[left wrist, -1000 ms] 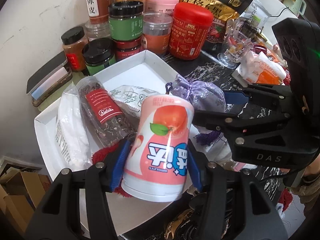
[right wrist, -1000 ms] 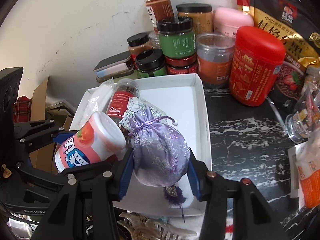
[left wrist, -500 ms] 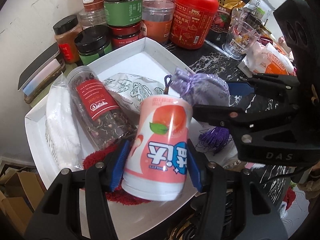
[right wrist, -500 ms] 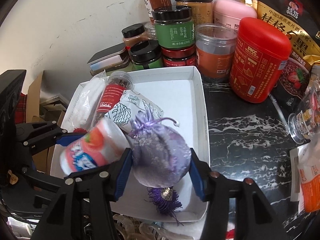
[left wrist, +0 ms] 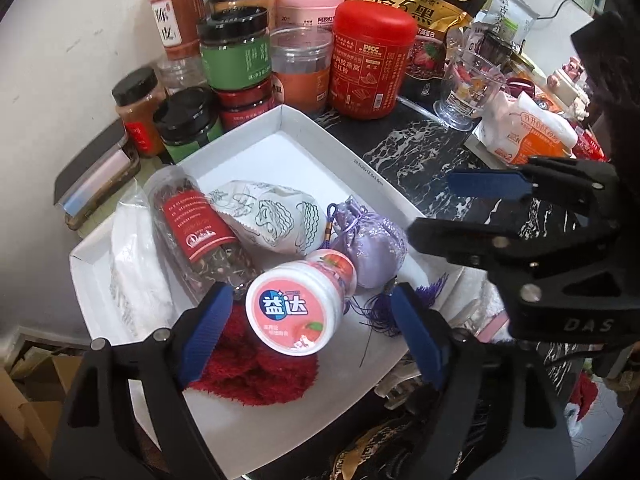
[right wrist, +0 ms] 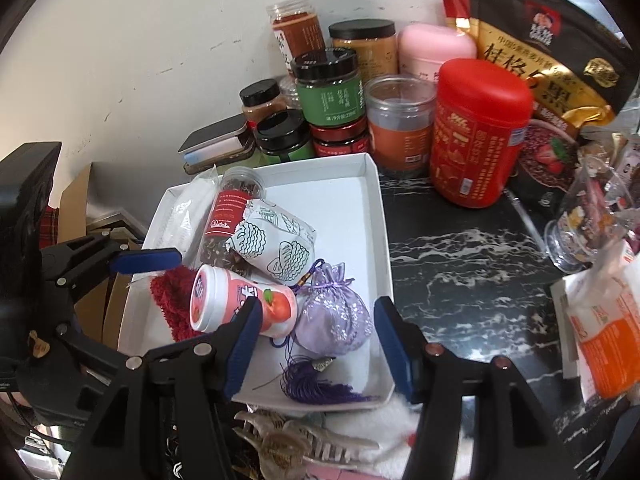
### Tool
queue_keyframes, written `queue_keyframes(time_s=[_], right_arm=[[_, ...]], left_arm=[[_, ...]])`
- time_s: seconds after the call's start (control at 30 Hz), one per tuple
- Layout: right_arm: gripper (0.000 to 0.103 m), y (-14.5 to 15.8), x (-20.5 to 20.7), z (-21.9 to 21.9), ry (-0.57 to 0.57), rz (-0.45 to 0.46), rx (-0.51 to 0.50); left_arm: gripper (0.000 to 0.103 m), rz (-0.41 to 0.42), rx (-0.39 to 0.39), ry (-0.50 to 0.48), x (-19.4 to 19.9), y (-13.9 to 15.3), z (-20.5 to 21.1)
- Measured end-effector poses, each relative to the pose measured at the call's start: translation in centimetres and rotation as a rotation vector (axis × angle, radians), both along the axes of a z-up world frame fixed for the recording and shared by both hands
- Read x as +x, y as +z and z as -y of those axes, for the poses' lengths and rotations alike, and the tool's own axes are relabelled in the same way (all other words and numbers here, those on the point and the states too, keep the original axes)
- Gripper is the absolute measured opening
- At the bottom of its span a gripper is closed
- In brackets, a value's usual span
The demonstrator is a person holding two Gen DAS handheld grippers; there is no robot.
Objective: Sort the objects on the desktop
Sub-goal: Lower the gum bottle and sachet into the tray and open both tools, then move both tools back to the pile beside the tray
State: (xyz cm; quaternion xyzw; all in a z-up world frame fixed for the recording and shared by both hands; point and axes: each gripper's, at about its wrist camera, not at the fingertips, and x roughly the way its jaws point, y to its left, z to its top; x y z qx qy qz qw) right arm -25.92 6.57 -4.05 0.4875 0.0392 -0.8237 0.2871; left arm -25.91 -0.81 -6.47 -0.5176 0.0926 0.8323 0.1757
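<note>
A pink gum bottle (left wrist: 298,312) lies on its side in the white tray (left wrist: 328,148), cap toward me, resting on a red fluffy cloth (left wrist: 256,376). My left gripper (left wrist: 310,334) is open, its blue pads wide on either side of the bottle and not touching it. Beside the bottle lies a purple drawstring sachet (right wrist: 332,316) with its tassel (right wrist: 316,384) trailing toward the tray's near rim (right wrist: 380,216). My right gripper (right wrist: 319,346) is open around the sachet, with gaps on both sides.
The tray also holds a red-labelled tea tube (left wrist: 200,232), a printed white pouch (left wrist: 272,216) and a clear plastic bag (left wrist: 136,272). Jars and a red canister (left wrist: 370,64) crowd the back wall. A glass cup (left wrist: 468,84), an orange packet (left wrist: 532,136) and a hair claw (right wrist: 288,444) lie nearby.
Both grippers have opened. The gum bottle dropped from the left pads and now lies on its side in the tray. The sachet left the right pads and rests beside it.
</note>
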Motion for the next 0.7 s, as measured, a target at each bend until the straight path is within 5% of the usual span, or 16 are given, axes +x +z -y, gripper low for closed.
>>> queue_keyframes(time_s=[0.7], right_arm=[[0.059, 4.5, 5.4, -2.3, -0.009, -0.056, -0.021]], left_arm=[[0.081, -0.071, -0.006, -0.009, 5.4, 4.3, -0.8]])
